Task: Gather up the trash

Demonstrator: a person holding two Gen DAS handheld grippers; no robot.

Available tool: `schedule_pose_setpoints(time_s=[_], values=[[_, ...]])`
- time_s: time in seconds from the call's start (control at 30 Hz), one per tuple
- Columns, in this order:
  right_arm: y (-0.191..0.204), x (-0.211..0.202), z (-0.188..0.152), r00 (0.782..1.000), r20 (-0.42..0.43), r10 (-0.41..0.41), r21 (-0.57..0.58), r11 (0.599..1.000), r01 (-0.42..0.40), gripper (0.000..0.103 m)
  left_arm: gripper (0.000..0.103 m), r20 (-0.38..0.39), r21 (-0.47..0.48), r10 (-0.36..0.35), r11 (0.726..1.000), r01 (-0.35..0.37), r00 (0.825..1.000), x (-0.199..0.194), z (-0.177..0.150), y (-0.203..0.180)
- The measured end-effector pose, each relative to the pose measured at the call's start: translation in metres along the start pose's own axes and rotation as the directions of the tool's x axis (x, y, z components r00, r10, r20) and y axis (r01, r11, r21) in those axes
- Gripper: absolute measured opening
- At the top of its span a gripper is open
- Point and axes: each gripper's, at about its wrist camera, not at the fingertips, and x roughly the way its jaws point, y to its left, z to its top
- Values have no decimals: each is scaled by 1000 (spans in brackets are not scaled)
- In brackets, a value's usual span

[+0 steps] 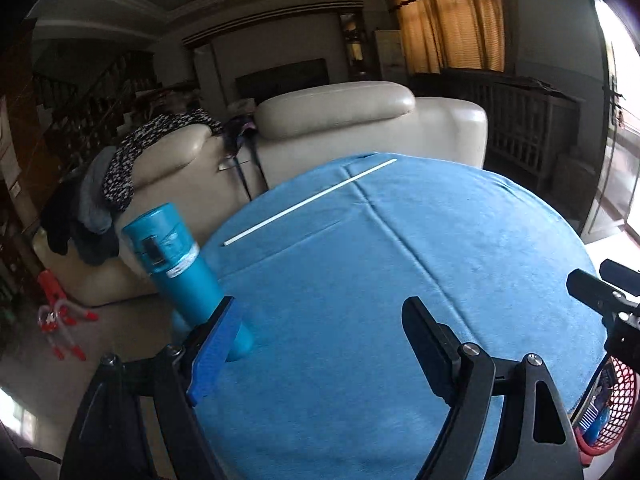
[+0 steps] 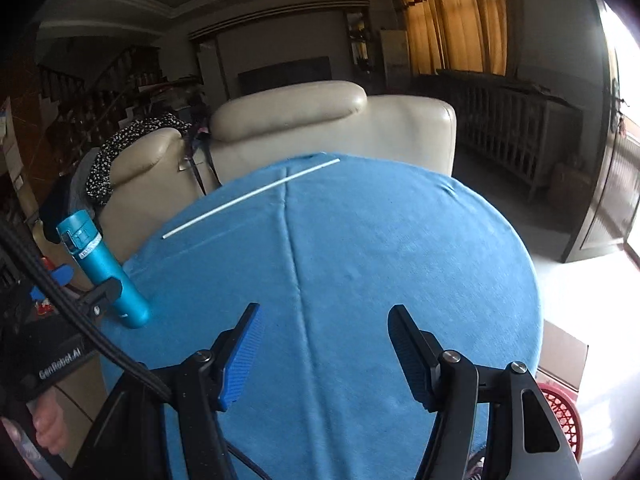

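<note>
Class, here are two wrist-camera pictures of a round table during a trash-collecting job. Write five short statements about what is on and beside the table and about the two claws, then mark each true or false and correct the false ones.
1. A thin white stick lies on the blue tablecloth. True.
2. The teal bottle lies flat at the table's centre. False: it stands near the table's left edge.
3. The left claw grips the bottle. False: its jaws stand apart with nothing between them.
4. The right claw is open and empty. True.
5. A red mesh basket sits beside the table, below its edge. True.
</note>
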Motion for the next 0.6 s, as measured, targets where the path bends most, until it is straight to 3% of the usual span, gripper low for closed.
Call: schedule_pose_setpoints(time_s=[0.27,0.6], values=[[41,-3,-2,1000,2,16,-53,998,-16,68,83,14,-28,30,999,-30,999,-8,-5,26],[60,-3,-10,1000,-12,29,-67,997,-30,68,83,9,-57,51,997,-50,999,-12,-11,45]])
